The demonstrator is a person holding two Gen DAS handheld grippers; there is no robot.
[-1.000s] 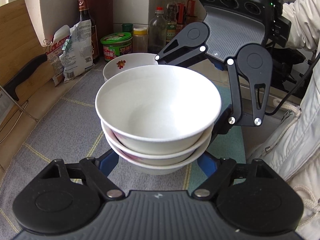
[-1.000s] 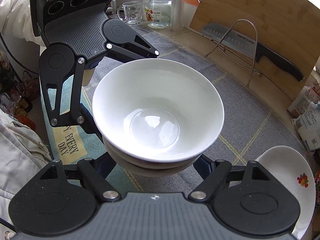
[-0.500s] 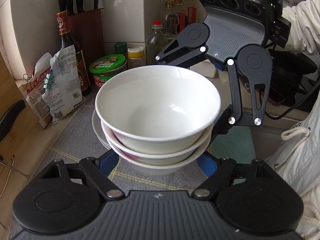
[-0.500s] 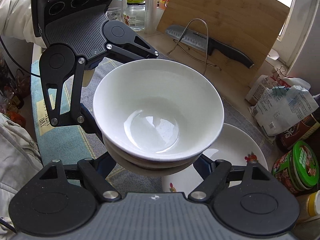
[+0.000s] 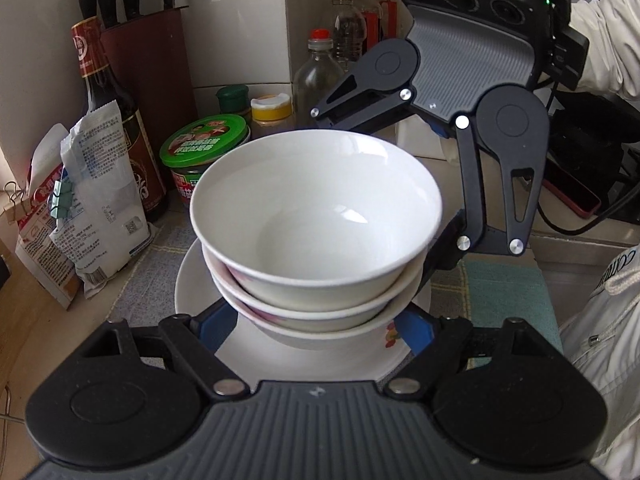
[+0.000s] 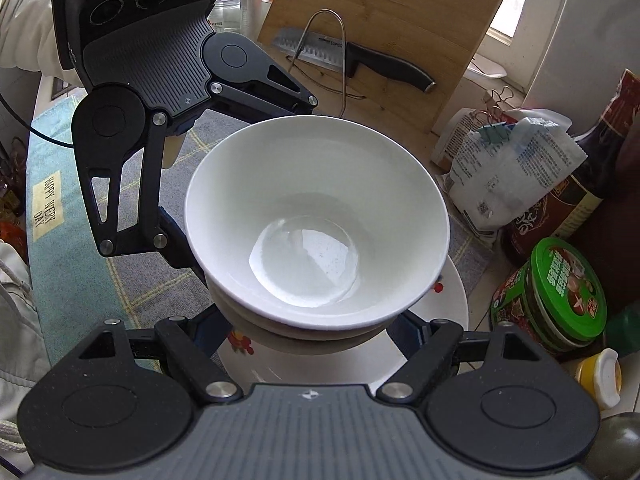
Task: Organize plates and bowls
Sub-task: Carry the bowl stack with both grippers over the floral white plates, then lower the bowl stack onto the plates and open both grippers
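A stack of three white bowls point(image 5: 316, 216) hangs between my two grippers, which face each other across it. My left gripper point(image 5: 314, 326) is shut on the lowest bowl, a blue pad on each side of its base. From the opposite side my right gripper point(image 6: 308, 330) is shut on the same stack point(image 6: 316, 216). Directly under the bowls lies a white plate point(image 5: 200, 280) with a fruit print, on the grey mat; its rim point(image 6: 454, 300) shows beyond the stack. Whether the stack touches the plate is hidden.
A green-lidded jar point(image 5: 204, 148), a dark sauce bottle point(image 5: 108, 92), a knife block point(image 5: 148, 60) and clipped bags point(image 5: 96, 200) crowd the corner close to the plate. A wooden cutting board point(image 6: 384, 8) with a knife point(image 6: 360, 60) leans behind. A teal mat point(image 6: 52, 208) lies near the person's sleeve point(image 5: 608, 40).
Both grippers have carried the bowl stack across the counter toward the corner with the jars. The fruit-print plate, earlier off to one side, now lies right under the stack.
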